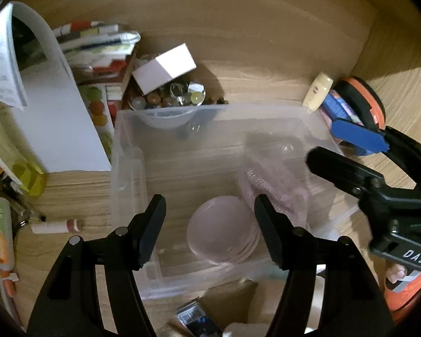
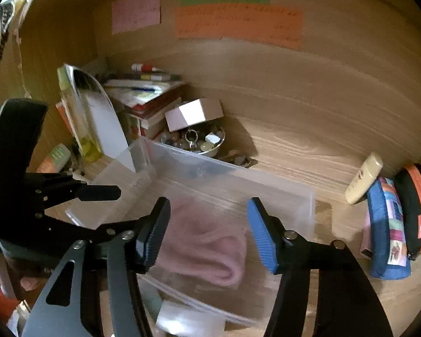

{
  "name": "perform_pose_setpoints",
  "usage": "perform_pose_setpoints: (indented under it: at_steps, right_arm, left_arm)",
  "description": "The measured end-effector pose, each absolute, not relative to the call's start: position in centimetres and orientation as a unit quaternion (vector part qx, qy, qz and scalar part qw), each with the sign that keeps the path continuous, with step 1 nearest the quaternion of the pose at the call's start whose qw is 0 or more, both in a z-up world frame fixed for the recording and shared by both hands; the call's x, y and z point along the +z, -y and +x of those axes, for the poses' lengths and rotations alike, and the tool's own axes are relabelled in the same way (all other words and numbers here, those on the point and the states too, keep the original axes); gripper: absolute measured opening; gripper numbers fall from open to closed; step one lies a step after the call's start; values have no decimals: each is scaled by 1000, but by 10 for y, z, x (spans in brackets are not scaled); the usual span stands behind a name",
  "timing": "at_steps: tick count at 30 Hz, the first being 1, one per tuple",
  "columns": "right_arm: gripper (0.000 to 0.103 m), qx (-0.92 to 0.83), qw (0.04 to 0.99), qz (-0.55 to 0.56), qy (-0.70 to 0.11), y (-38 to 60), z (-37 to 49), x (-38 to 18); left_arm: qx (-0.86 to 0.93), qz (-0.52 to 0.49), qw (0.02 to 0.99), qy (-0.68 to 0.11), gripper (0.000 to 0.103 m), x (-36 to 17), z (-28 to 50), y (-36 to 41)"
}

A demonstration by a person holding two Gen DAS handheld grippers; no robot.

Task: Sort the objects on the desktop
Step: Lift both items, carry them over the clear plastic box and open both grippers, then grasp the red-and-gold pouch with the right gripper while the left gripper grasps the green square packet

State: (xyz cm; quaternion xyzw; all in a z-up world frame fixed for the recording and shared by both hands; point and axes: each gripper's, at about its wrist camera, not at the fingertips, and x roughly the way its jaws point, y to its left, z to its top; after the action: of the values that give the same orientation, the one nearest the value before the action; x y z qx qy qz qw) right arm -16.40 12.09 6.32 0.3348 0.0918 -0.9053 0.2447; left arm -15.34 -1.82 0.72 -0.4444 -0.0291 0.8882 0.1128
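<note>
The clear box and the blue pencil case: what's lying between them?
In the right wrist view, only bare wooden desk lies between the clear box and the blue pencil case. The cream tube sits farther back.

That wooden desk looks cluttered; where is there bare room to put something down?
Bare wood lies behind the clear bin, between the trinket bowl and the cream tube. The bin's left half is also free. The book stack corner and the pouches are crowded.
</note>
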Motion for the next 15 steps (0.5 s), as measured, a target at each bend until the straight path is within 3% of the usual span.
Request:
perform_pose_setpoints:
  at_steps: [6,15]
  right_arm:
    - [70,-915,236,316,-86,-139,-140,77]
    - [78,-922,228,296,-99,-154,-92,83]
  left_arm:
    - [900,-422,106,34,71,22,-132,23]
    - [916,-392,82,33,77,45,-91,38]
